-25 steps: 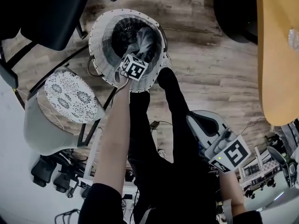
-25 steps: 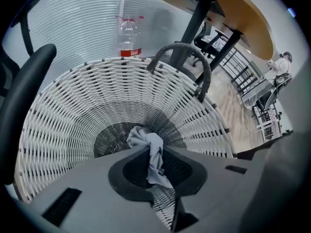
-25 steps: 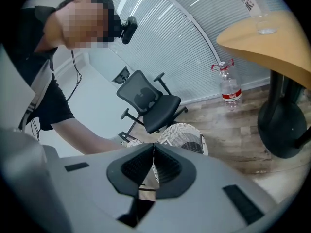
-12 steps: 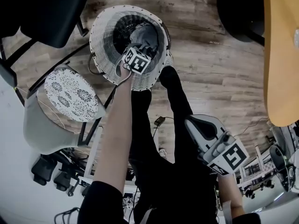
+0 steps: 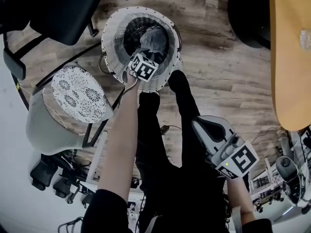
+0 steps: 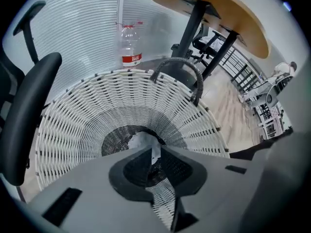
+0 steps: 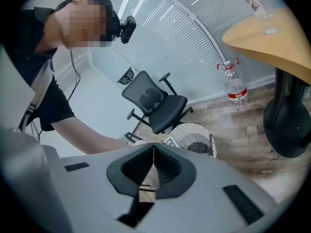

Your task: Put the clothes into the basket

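Observation:
A white wicker basket (image 5: 114, 38) stands on the wooden floor, and a grey garment (image 5: 155, 38) lies bunched inside it. My left gripper (image 5: 142, 57) points steeply down into the basket mouth, just inside the near rim. In the left gripper view its jaws (image 6: 156, 147) are shut on a fold of the grey garment (image 6: 142, 142), with the basket's weave (image 6: 87, 125) all round. My right gripper (image 5: 199, 126) hangs apart, low at the right beside my legs. Its jaws (image 7: 153, 147) are shut with nothing between them. The basket (image 7: 192, 135) shows far beyond them.
A black office chair (image 5: 48, 8) stands left of the basket, and a grey stool with a lace-patterned seat (image 5: 77, 91) sits nearer me. A wooden round table (image 5: 289, 57) on a black base (image 5: 248, 13) is at the right. A water bottle (image 6: 129, 47) stands behind the basket.
The left gripper stays over the basket with the garment, shifting only slightly. The head view has swung a little. The right gripper has kept still.

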